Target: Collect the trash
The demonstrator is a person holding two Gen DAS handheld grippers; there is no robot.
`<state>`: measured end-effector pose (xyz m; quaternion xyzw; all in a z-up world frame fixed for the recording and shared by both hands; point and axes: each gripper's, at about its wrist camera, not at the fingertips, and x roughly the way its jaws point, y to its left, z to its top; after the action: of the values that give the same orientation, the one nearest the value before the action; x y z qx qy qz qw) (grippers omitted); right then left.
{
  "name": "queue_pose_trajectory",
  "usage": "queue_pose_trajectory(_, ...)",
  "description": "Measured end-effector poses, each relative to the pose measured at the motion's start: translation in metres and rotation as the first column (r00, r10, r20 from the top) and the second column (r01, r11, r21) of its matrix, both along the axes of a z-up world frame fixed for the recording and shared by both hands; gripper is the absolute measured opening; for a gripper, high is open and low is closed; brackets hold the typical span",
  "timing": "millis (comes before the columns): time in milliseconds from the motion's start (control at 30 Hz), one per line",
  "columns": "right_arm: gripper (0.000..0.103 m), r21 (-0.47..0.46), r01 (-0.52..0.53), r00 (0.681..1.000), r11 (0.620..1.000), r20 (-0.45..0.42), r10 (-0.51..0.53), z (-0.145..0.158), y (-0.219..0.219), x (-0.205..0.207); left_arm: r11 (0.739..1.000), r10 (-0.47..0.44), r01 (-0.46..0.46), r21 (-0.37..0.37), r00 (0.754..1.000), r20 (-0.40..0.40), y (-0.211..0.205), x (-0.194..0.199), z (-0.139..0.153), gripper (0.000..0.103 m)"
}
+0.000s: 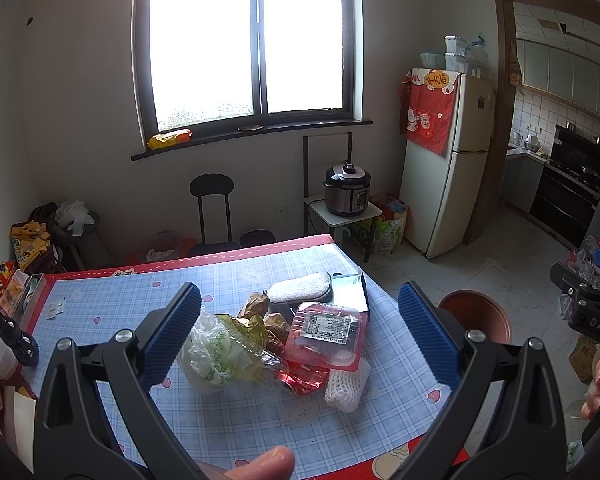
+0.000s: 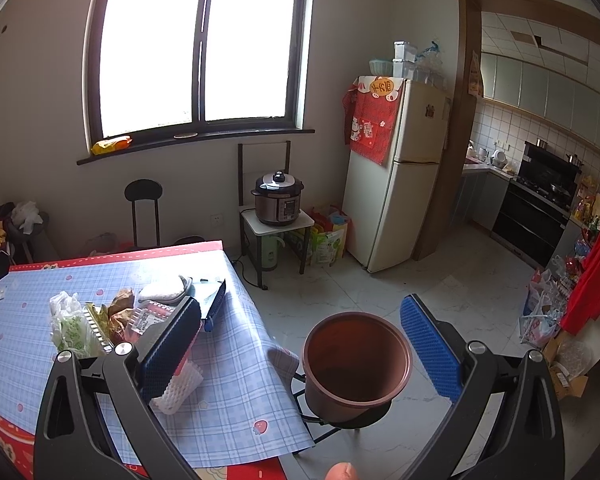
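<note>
Blue-padded and spread wide with nothing between its fingers, the left gripper (image 1: 300, 332) faces the heaped wrappers, red plastic tray (image 1: 326, 330) and white foam net (image 1: 348, 386) on the checked tablecloth (image 1: 140, 292). Crinkly film may slip loose; beyond, the equally wide, unloaded right gripper (image 2: 300, 344) frames the brown round bin (image 2: 356, 364) beside the table, and a careless reach could tip it.

I see bare tablecloth (image 1: 112, 300) left of the trash pile (image 1: 276, 344), room to come in there. A sponge (image 1: 300, 287) and a dark box (image 1: 350, 292) block the pile's far side. The bin (image 2: 356, 364) beside the table stands open-topped, with nothing above its mouth.
</note>
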<state>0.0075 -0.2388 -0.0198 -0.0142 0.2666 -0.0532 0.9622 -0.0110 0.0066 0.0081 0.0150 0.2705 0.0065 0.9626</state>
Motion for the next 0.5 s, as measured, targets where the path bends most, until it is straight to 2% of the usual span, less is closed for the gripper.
queue_pose_trajectory(500, 0.098, 0.014, 0.004, 1.0, 1.0, -0.01, -0.004, -0.0034, -0.005, 0.0015, 1.0, 0.001, -0.001, 0.0, 1.0, 0.0, -0.0006, -0.0012, -0.0001, 0.097)
